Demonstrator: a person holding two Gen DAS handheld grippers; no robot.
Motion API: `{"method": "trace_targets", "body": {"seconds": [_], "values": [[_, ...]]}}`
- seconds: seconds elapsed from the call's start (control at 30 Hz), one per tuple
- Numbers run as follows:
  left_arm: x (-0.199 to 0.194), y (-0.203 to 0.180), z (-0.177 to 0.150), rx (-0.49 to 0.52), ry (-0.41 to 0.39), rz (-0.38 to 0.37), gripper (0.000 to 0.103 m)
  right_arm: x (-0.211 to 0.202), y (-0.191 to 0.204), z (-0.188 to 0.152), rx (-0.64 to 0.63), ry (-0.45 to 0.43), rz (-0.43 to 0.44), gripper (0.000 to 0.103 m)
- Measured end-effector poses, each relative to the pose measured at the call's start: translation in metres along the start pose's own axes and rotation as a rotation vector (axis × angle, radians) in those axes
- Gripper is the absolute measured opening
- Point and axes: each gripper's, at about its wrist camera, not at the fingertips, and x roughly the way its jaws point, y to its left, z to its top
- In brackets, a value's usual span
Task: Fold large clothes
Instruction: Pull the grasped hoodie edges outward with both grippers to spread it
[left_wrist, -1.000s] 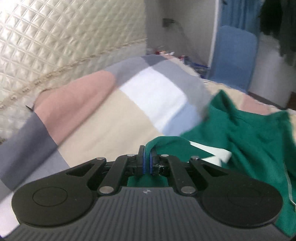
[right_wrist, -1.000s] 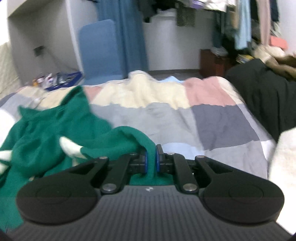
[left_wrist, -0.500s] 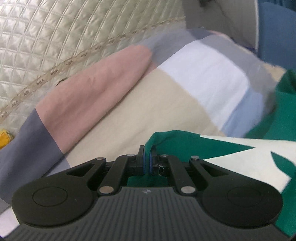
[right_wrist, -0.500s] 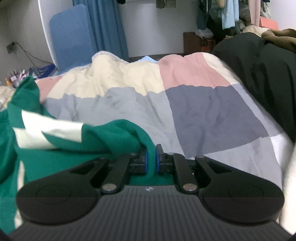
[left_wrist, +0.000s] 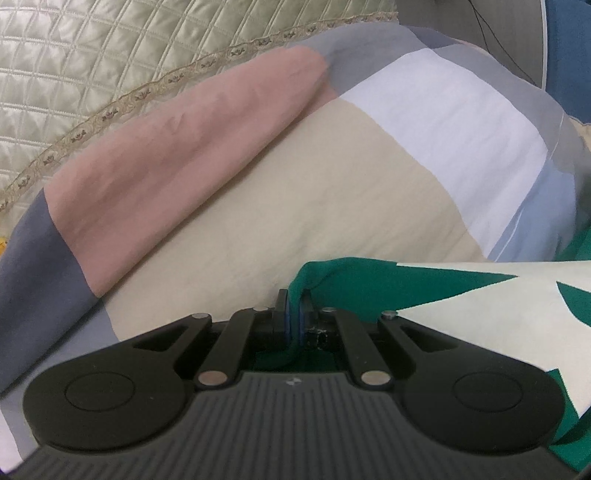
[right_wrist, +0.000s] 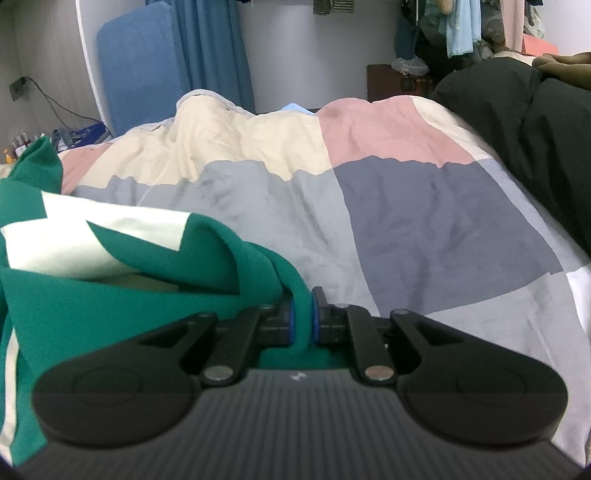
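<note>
green garment over patchwork duvet, headboard apparently behind.

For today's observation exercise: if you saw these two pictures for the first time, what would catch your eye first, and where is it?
The green garment with its cream pattern stands out most, bunched at the lower left of the right wrist view and lower right of the left wrist view. The left gripper and right gripper each pinch a fold of it. Behind lies the patchwork quilt of pink, beige and grey blocks across the bed.
</note>
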Motion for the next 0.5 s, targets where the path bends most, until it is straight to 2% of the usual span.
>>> {"method": "trace_targets", "body": {"seconds": [0.03, 0.07, 0.13, 0.17, 0.2, 0.37, 0.5], "values": [[-0.002, 0.0, 0.0, 0.0, 0.002, -0.009, 0.006, 0.0, 0.0, 0.001, 0.0, 0.0, -0.002, 0.013], [-0.004, 0.0, 0.0, 0.007, 0.003, -0.017, 0.01, -0.001, 0.001, 0.001, -0.001, -0.002, -0.003, 0.014], [-0.008, 0.001, 0.001, 0.028, 0.007, -0.051, 0.028, -0.004, 0.001, 0.002, 0.001, -0.002, -0.001, 0.014], [-0.013, 0.002, 0.0, 0.03, 0.007, -0.074, 0.054, -0.006, 0.001, 0.003, 0.003, -0.006, 0.001, 0.014], [-0.019, 0.002, 0.0, 0.026, 0.005, -0.085, 0.068, -0.009, 0.001, 0.004, 0.006, -0.008, 0.002, 0.016], [-0.065, 0.002, -0.008, 0.037, -0.068, -0.189, 0.068, -0.029, 0.003, 0.01, 0.007, -0.016, 0.002, 0.031], [-0.11, -0.004, -0.013, 0.023, -0.107, -0.3, 0.068, -0.057, 0.008, 0.015, 0.021, -0.047, 0.025, 0.052]]}}
